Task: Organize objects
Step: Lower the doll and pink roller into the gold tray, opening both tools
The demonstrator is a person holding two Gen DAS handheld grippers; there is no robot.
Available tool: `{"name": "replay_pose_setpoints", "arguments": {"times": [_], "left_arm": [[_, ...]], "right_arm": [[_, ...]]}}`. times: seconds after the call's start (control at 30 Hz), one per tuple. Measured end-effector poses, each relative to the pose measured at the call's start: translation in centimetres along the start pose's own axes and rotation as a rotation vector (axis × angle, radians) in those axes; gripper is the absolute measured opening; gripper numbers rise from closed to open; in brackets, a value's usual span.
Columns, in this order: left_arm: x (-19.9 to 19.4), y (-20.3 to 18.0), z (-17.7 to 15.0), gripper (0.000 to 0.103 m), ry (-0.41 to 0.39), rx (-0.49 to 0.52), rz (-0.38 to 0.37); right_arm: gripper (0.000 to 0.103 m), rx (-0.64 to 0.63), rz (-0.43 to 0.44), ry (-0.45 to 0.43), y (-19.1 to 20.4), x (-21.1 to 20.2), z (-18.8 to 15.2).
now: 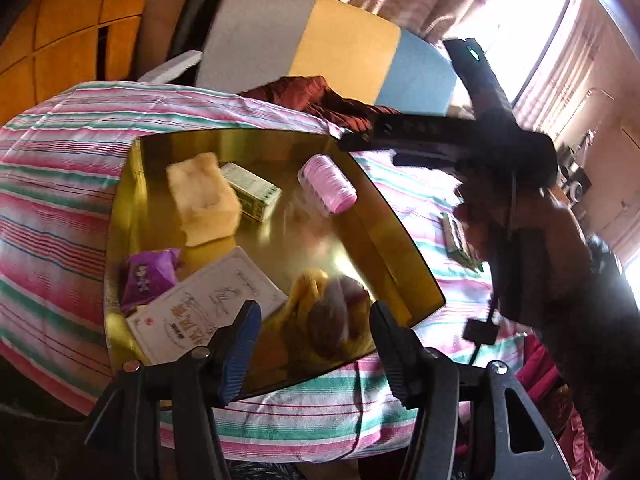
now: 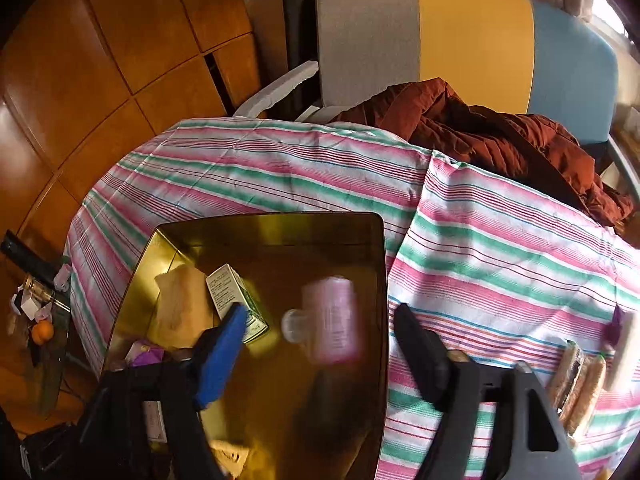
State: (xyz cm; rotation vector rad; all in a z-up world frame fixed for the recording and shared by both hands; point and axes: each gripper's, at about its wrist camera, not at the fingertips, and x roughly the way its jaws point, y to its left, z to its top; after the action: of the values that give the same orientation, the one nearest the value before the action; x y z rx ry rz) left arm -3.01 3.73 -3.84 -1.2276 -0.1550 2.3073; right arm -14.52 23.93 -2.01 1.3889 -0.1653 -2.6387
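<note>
A gold tray (image 1: 384, 216) (image 2: 280, 232) sits on a striped cloth. It holds a tan cloth (image 1: 202, 200), a green and white box (image 1: 252, 190), a purple packet (image 1: 146, 276) and a white card box (image 1: 208, 304). My left gripper (image 1: 316, 316) is open over the tray's near corner. A blurred yellow packet (image 1: 336, 320) lies between its fingers, and neither pad touches it. My right gripper (image 2: 322, 312) is open over the tray. A blurred pink hair roller (image 2: 334, 320) (image 1: 328, 188) is between its fingers, clear of both pads.
A chair (image 2: 472, 36) with a grey, yellow and blue back stands behind the table, with a rust jacket (image 2: 480, 132) on it. Flat snack packets (image 2: 580, 384) lie on the cloth to the right. A glass side table (image 2: 52, 352) with an orange stands at the left.
</note>
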Motion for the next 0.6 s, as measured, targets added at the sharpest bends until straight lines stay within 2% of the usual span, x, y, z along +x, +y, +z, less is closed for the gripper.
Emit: {"name": "replay_pose_setpoints", "arguments": {"times": [0.07, 0.13, 0.23, 0.27, 0.47, 0.6], "left_arm": [[-0.6, 0.1, 0.2, 0.057, -0.03, -0.001, 0.044], [-1.2, 0.2, 0.3, 0.057, -0.061, -0.003, 0.091], [-2.0, 0.1, 0.6, 0.058, -0.107, 0.012, 0.189], [-2.0, 0.3, 0.6, 0.058, -0.109, 0.012, 0.201], [-2.0, 1.1, 0.4, 0.058, -0.099, -0.028, 0.257], [-2.1, 1.4, 0.0, 0.058, -0.093, -0.048, 0.257]], "right_arm": [[0.088, -0.006, -0.008, -0.005, 0.1, -0.3, -0.3], [0.103, -0.009, -0.017, -0.01, 0.2, -0.5, -0.7], [0.103, -0.018, -0.032, -0.021, 0.5, -1.0, -1.4], [0.103, -0.021, -0.037, -0.022, 0.6, -1.1, -1.7], [0.103, -0.04, -0.067, -0.031, 1.4, -1.6, -3.3], [0.103, -0.062, -0.083, -0.039, 2.1, -1.8, -4.2]]}}
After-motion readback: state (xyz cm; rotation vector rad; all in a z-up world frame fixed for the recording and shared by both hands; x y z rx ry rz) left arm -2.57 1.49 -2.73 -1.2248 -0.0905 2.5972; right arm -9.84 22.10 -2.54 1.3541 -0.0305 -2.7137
